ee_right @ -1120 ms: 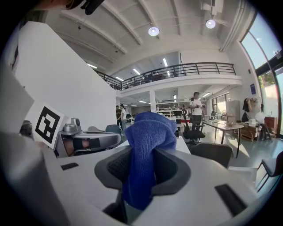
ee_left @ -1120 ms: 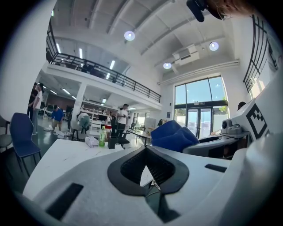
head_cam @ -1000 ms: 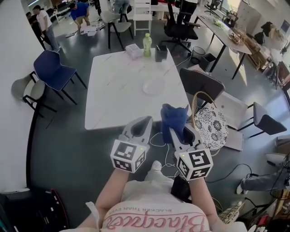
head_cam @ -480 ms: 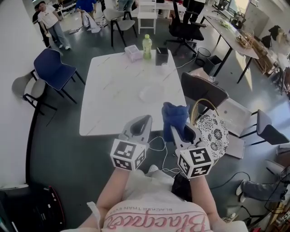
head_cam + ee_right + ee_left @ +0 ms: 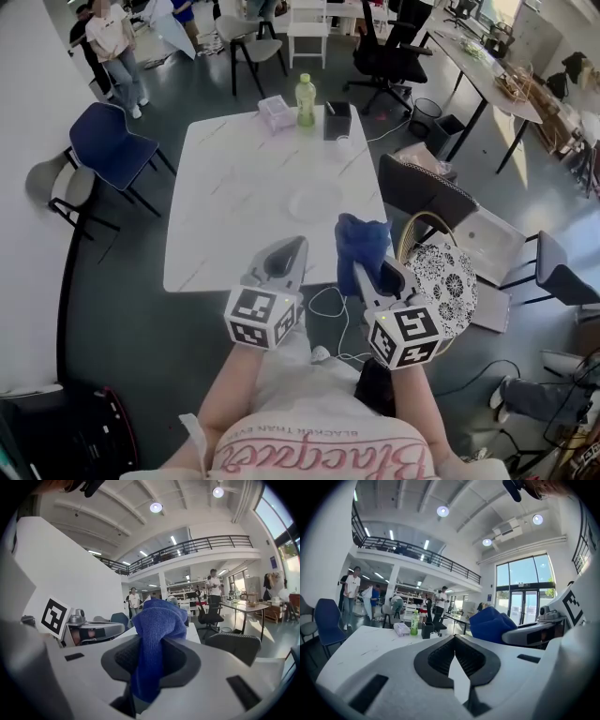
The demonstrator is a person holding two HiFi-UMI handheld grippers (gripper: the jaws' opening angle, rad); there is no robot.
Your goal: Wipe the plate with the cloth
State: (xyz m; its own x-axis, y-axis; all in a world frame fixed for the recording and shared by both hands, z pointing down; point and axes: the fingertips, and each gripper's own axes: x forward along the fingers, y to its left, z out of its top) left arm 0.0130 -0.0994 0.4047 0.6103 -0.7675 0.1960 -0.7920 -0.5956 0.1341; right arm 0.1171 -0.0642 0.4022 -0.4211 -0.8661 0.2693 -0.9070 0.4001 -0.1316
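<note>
A clear plate lies on the white table, near its right side. My right gripper is shut on a blue cloth, which bunches up above its jaws; the same cloth fills the right gripper view. My left gripper is shut with nothing in it, its jaws meeting tip to tip in the left gripper view. Both grippers hover side by side just short of the table's near edge, apart from the plate.
At the table's far edge stand a green bottle, a dark box and a clear container. Chairs flank the table: a blue one at left, a dark one at right. A patterned bag and cables lie near my right side.
Both grippers have moved forward toward the table together, the cloth still in the right one. The table and plate now sit nearer in the head view.
</note>
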